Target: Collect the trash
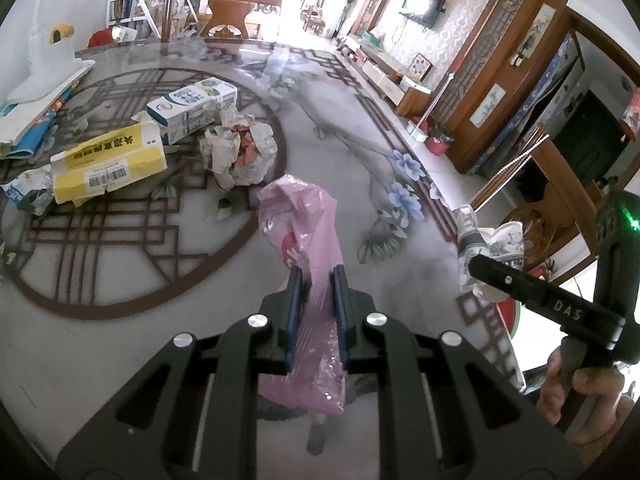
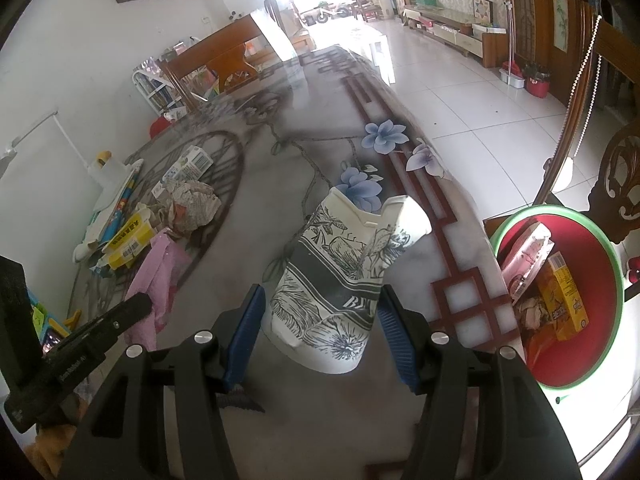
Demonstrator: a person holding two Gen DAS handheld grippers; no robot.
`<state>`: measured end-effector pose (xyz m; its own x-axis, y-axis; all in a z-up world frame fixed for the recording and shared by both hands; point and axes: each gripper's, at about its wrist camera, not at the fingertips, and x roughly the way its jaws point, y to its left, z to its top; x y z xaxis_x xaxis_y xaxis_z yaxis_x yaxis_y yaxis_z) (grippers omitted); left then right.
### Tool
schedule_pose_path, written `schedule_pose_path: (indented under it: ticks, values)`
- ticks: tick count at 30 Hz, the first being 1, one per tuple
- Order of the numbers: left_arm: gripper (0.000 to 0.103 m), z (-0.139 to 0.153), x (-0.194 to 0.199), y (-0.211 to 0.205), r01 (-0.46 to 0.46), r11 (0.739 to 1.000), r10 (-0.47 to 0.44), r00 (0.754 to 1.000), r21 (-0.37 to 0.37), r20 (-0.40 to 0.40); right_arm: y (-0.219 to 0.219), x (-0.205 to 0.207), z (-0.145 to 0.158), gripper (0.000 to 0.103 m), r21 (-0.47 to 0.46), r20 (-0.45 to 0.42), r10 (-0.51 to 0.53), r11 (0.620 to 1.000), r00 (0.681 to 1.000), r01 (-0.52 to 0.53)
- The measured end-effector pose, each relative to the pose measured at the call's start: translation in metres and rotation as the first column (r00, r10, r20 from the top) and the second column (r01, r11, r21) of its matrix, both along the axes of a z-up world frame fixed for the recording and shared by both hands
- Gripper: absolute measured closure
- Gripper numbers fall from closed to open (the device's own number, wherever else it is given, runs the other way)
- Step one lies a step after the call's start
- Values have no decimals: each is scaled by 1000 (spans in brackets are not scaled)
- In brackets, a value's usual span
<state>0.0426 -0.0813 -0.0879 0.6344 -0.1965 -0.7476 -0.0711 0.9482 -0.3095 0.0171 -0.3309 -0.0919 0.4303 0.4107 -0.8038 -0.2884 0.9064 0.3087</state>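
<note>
the left gripper [image 1: 316, 300] pinches a pink bag [image 1: 304, 220] above the table [image 1: 160, 280] while the right gripper [image 2: 320, 320] clamps a crumpled paper cup [image 2: 340, 280], judged mid-carry, next needing a swing over the red bin [image 2: 592, 264].

A: Free room on the table [image 1: 352, 184]?

B: A broad bare band runs down its middle toward the far edge. The right edge strip by the printed flowers is bare too.

A: Obstacles?

B: Trash crowds the left side: yellow box [image 1: 108, 164], milk carton [image 1: 192, 106], crumpled newspaper [image 1: 240, 152], close together. Books [image 1: 36, 116] line the left edge.

A: Beyond the right edge?

B: Red basin [image 2: 580, 344] stands below, just beside the table, open-topped, with boxes filling part of it. A chair back [image 2: 616, 188] rises behind it.
</note>
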Motion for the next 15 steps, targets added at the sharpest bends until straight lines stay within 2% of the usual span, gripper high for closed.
schedule_pose_path:
  ticks: [6, 15]
  values:
    - [88, 9, -1, -3, 12, 1000, -13, 999, 16, 30, -9, -1, 7, 46, 21, 23, -28, 999, 999, 27]
    - [88, 33, -11, -20, 42, 998, -46, 995, 50, 86, -45, -9, 31, 46, 114, 55, -106, 988, 993, 99]
